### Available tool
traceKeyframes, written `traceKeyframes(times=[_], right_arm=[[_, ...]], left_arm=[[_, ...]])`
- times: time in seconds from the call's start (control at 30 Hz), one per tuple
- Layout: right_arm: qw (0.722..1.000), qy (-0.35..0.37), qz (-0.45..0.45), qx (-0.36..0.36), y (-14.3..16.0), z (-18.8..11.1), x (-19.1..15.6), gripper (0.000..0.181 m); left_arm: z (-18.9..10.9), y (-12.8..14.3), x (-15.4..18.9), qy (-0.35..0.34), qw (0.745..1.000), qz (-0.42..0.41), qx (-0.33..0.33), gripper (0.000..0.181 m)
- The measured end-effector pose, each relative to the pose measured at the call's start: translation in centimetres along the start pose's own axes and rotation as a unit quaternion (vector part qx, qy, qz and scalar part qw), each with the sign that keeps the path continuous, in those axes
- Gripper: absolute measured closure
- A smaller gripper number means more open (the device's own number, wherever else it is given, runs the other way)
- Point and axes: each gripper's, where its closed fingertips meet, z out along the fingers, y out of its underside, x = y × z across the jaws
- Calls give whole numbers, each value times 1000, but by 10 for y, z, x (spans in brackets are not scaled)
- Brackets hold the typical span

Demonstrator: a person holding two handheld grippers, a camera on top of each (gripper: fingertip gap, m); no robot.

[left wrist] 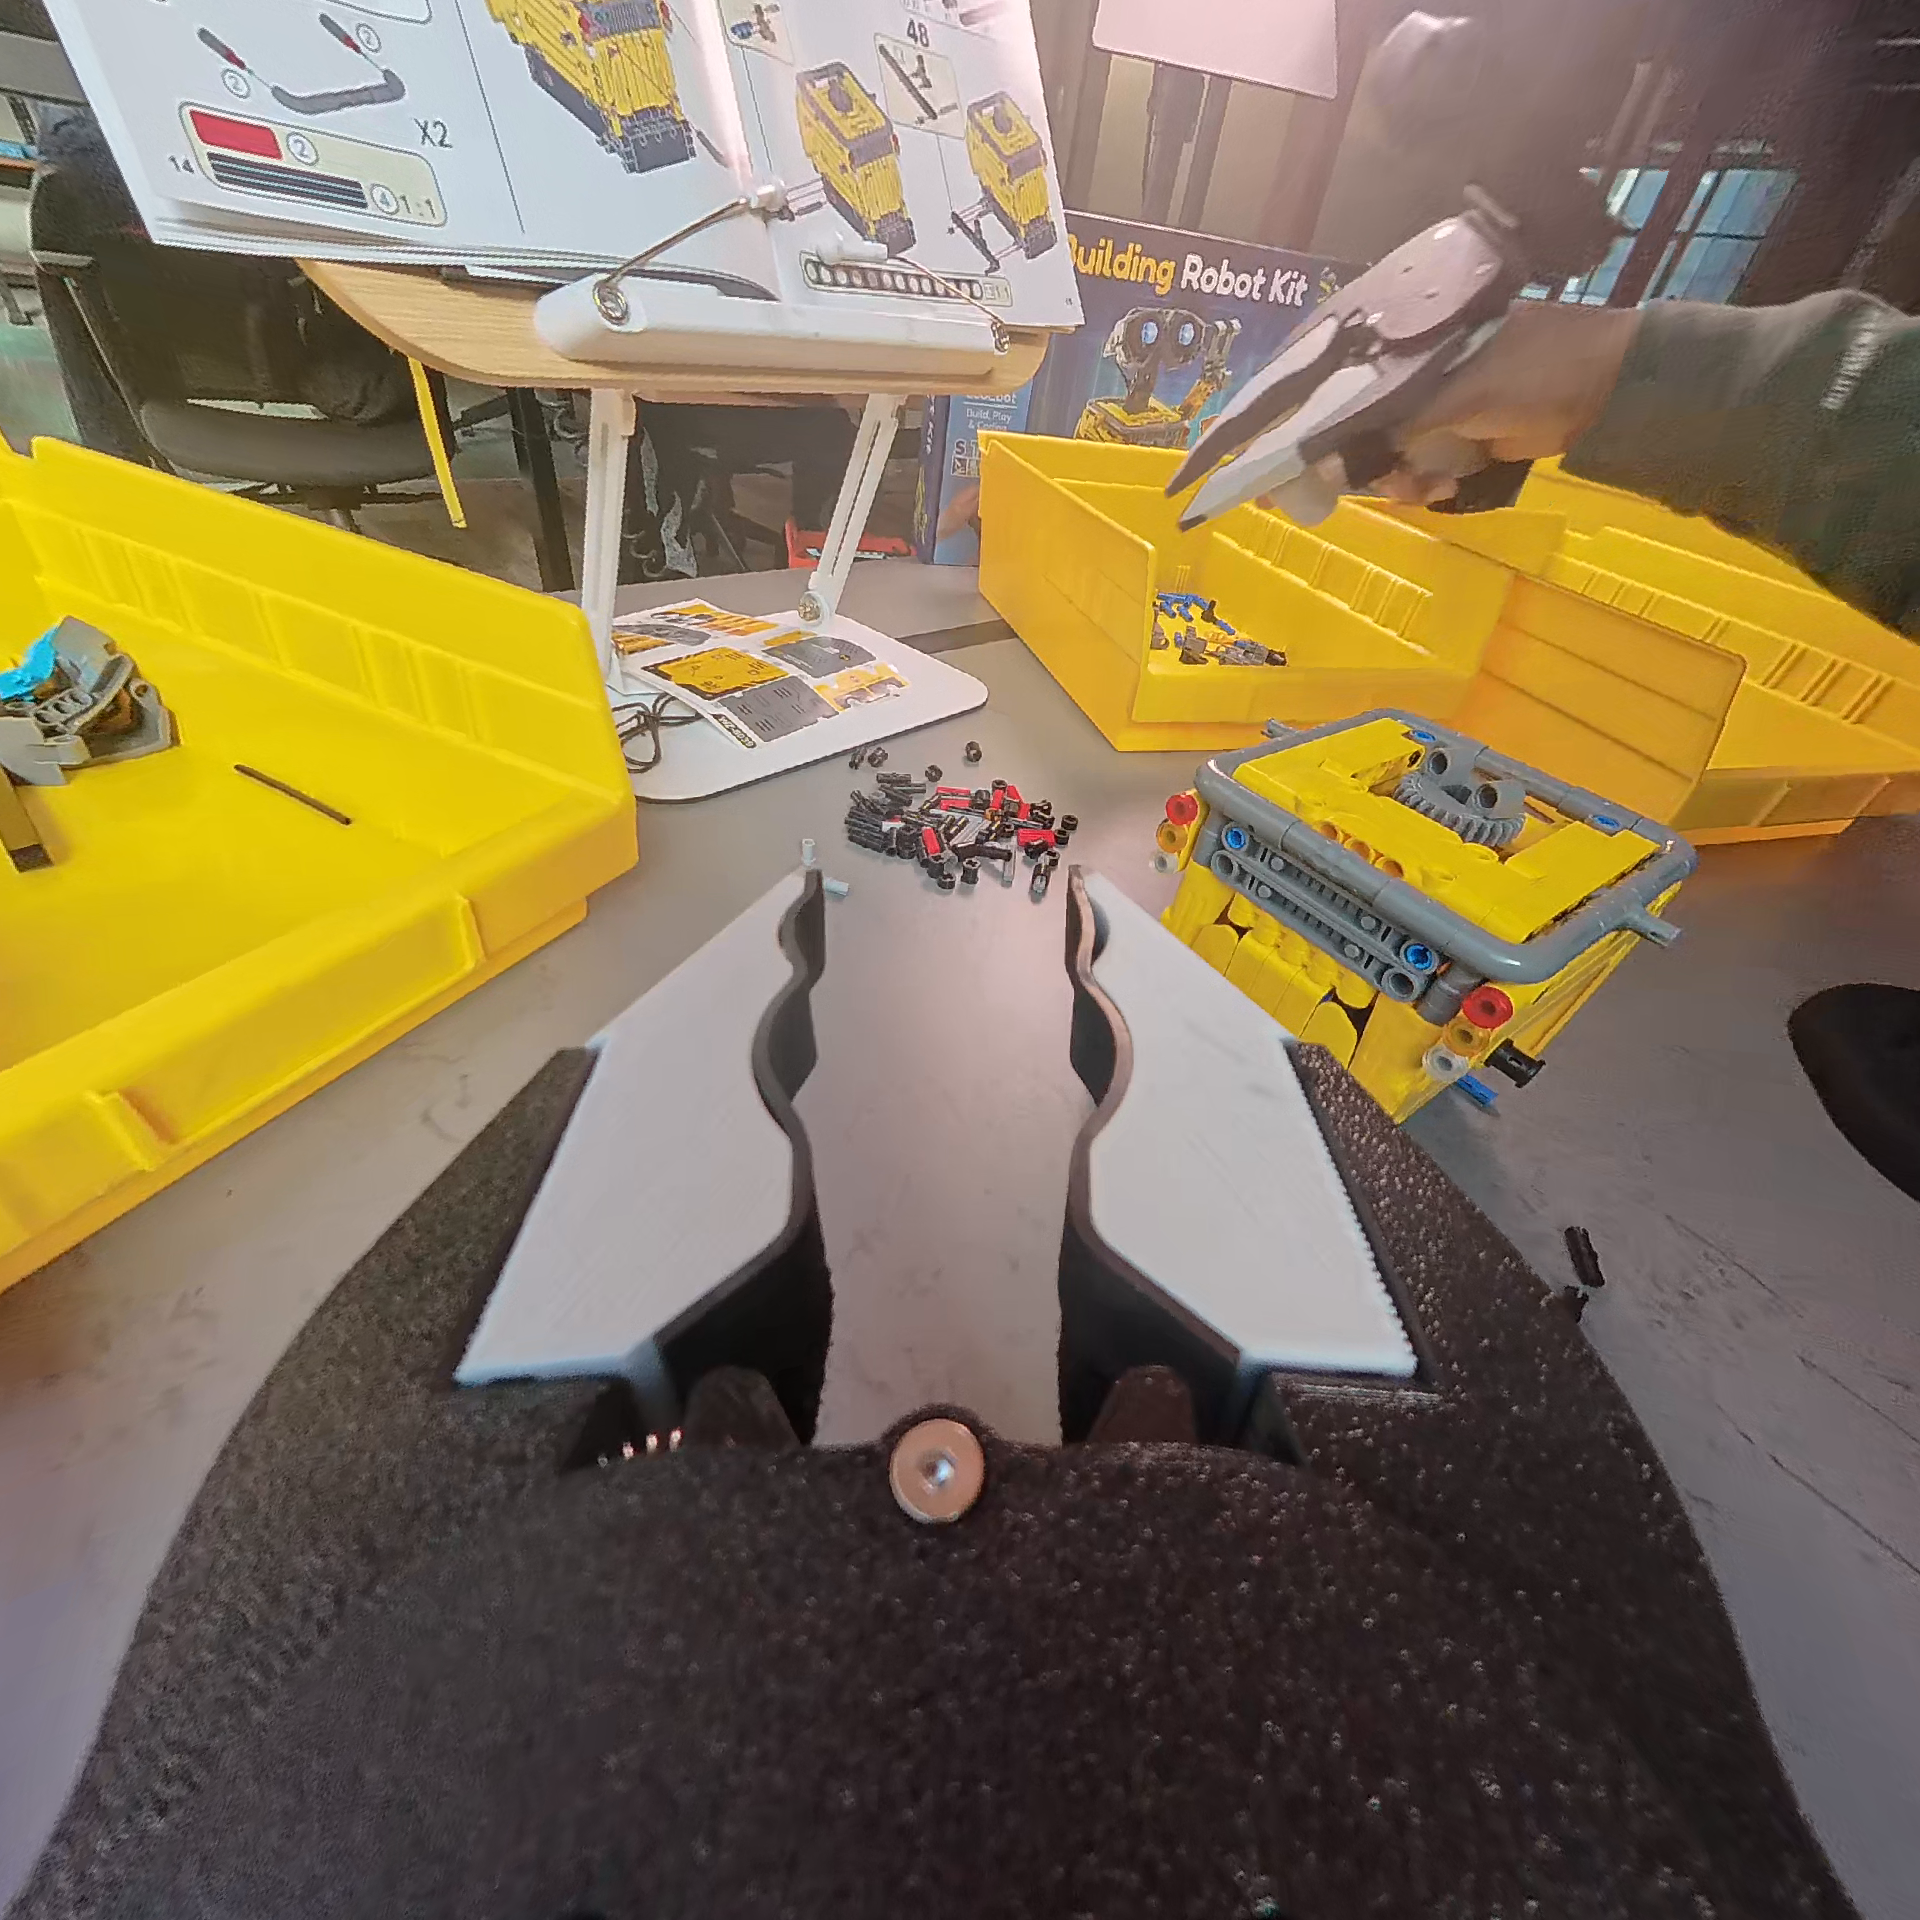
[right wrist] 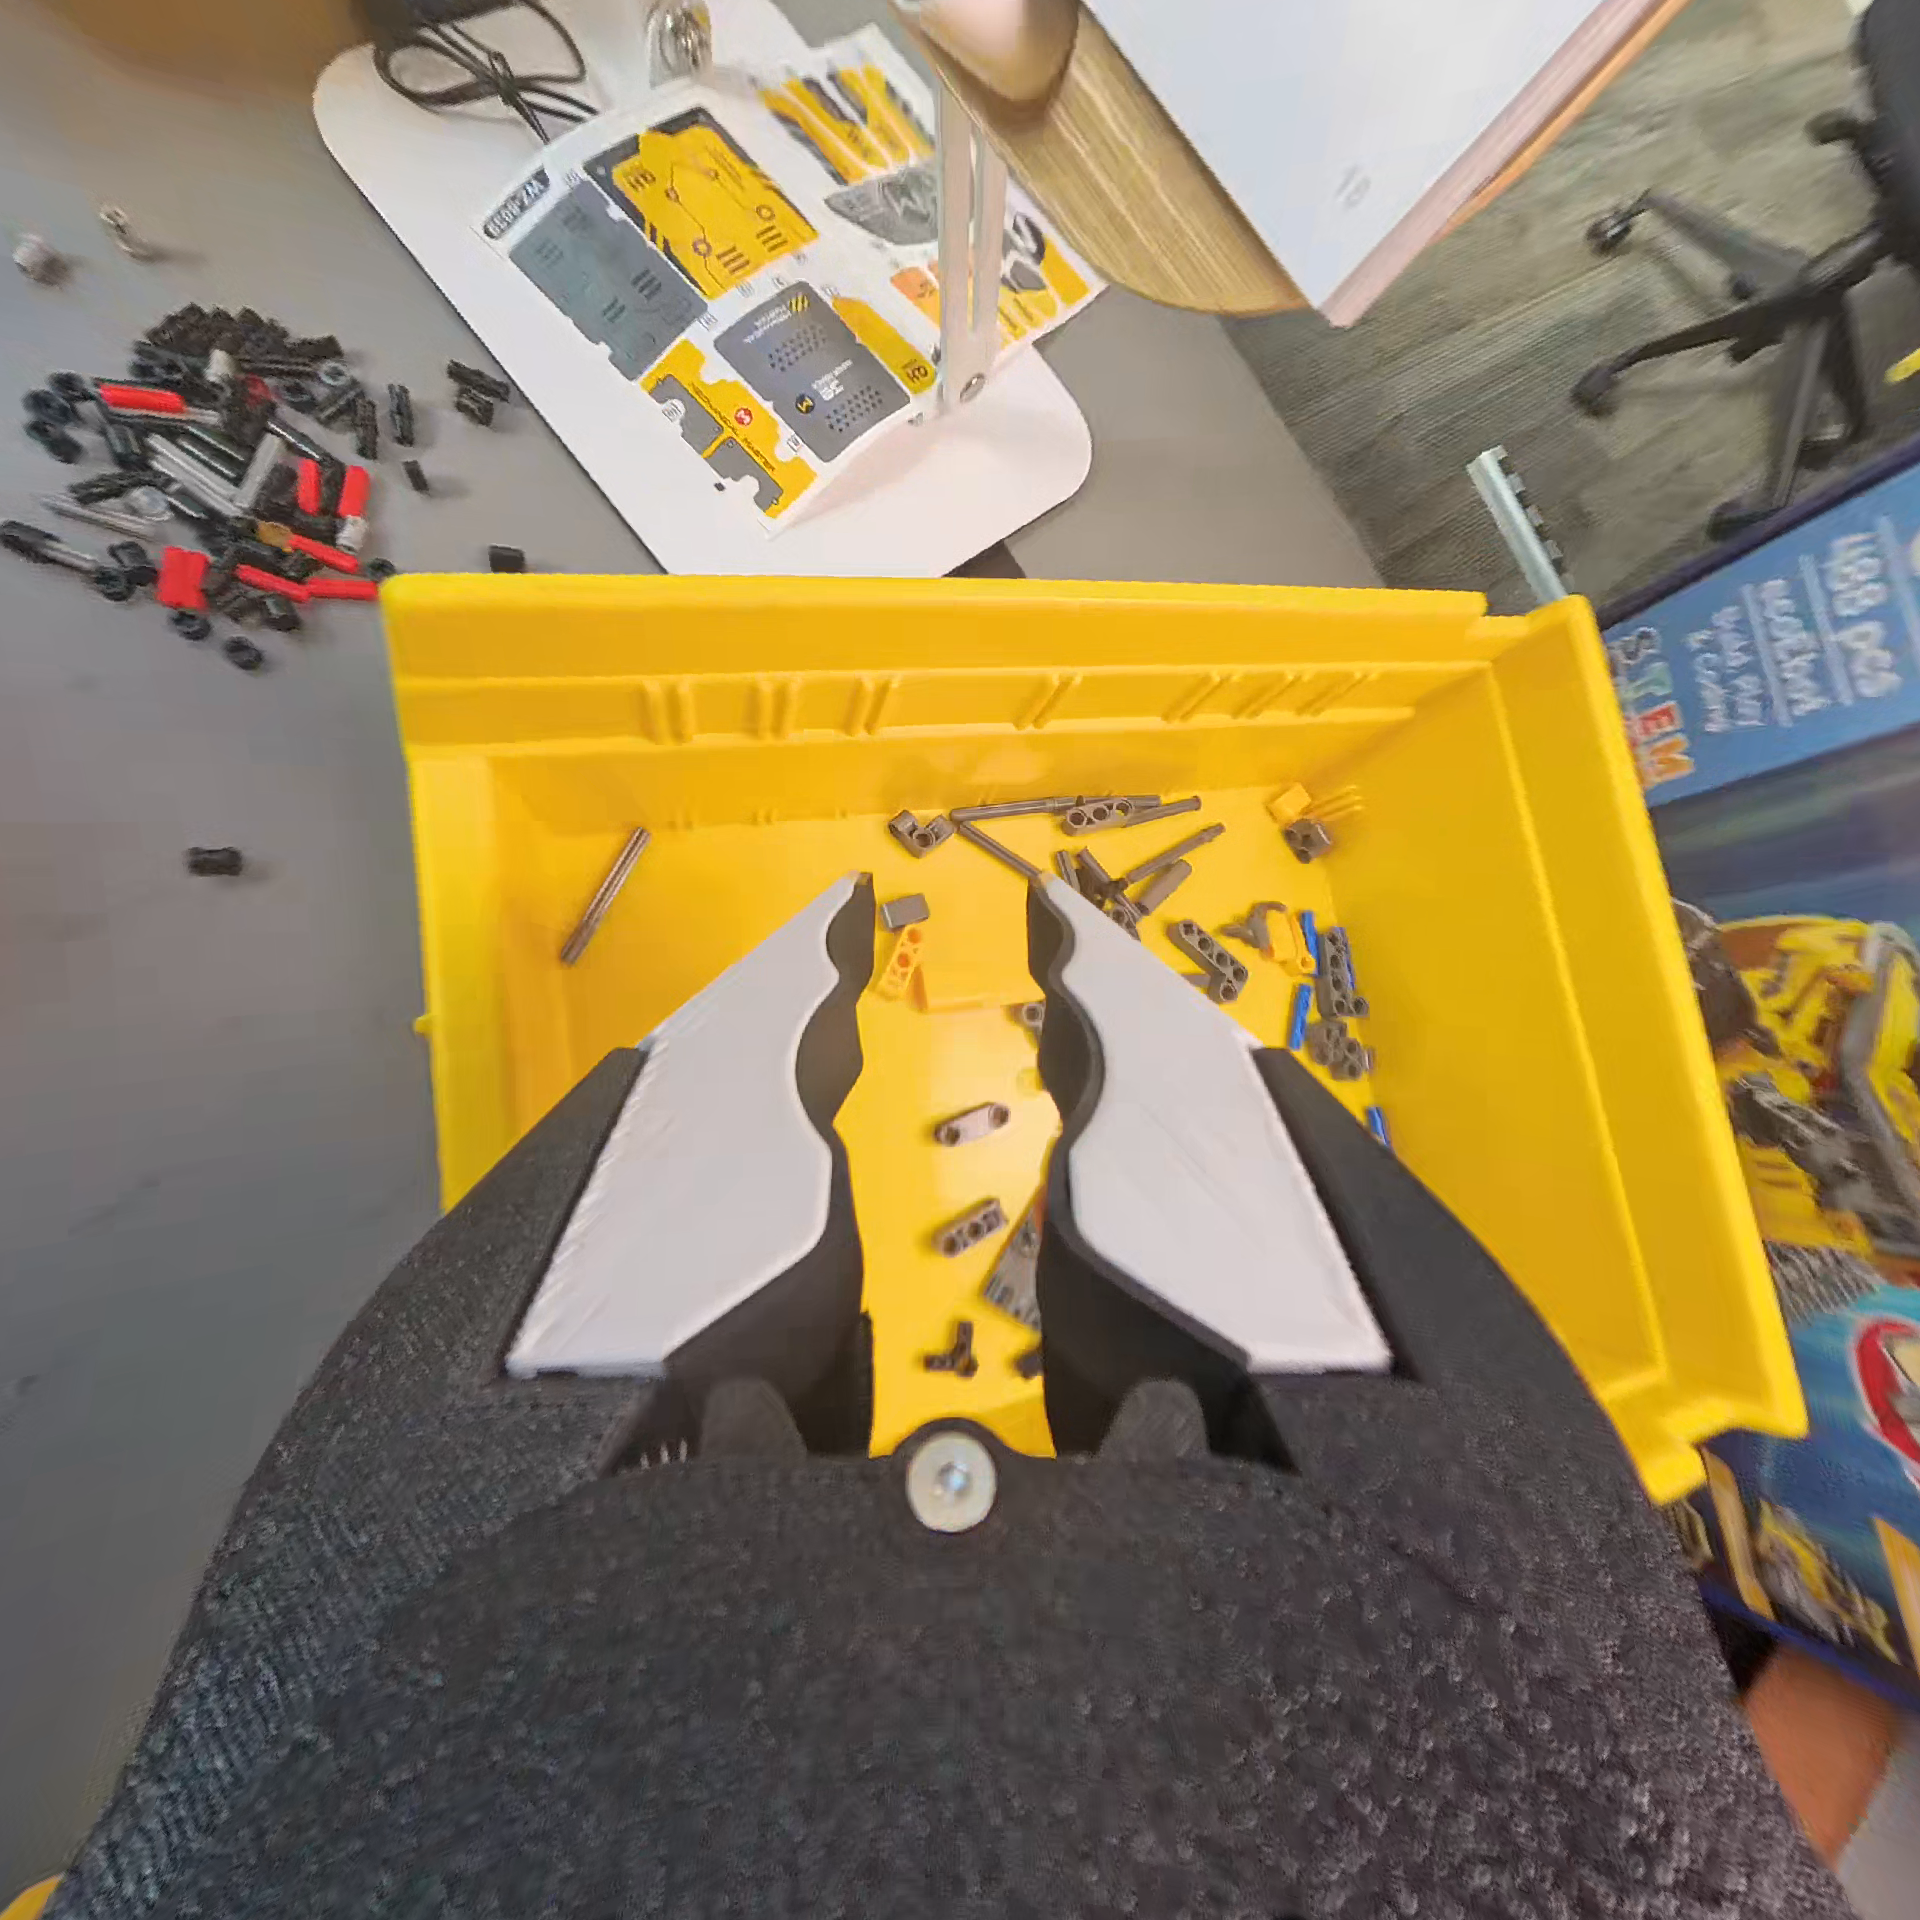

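The left gripper's (left wrist: 943, 883) fingers (left wrist: 707, 1091) stand wide apart and empty, low over the grey desk (left wrist: 935, 1091). Going left to right ahead of them: one yellow bin (left wrist: 312, 831) holding a grey-and-blue assembly (left wrist: 78, 696), a loose heap of black and red pins (left wrist: 956, 821) near the tips, then one half-built yellow brick model (left wrist: 1423, 894) just right. An open instruction booklet (left wrist: 582, 135) sits on one stand above. The right gripper's (right wrist: 948, 881) fingers (right wrist: 1164, 1122) are also parted, gripping nothing, and hang over a second yellow bin (right wrist: 935, 665) of scattered grey, yellow and blue pieces (right wrist: 1216, 956). One printed sticker sheet (right wrist: 748, 343) lies beyond; a lettered blue kit box (right wrist: 1787, 727) stands right.
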Motion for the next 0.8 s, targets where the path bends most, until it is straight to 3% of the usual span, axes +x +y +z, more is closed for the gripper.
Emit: traceKeyframes(times=[0.17, 0.37, 0.53, 0.6, 0.8], right_arm=[[996, -65, 27, -61, 15, 69, 23, 154], [992, -87, 39, -79, 23, 105, 25, 162], [991, -98, 43, -84, 32, 113, 22, 165], [988, -113, 51, -95, 36, 109, 17, 177], [980, -110, 29, -165, 57, 93, 16, 173]], left_arm=[[-2, 0, -4, -3, 1000, -6, 2, 136], [-1, 0, -2, 4, 1000, -3, -2, 136], [-1, 1, -2, 6, 1000, -7, -3, 136], [-1, 1, -3, 6, 1000, -11, -4, 136], [-1, 1, -3, 7, 1000, -11, -5, 136]])
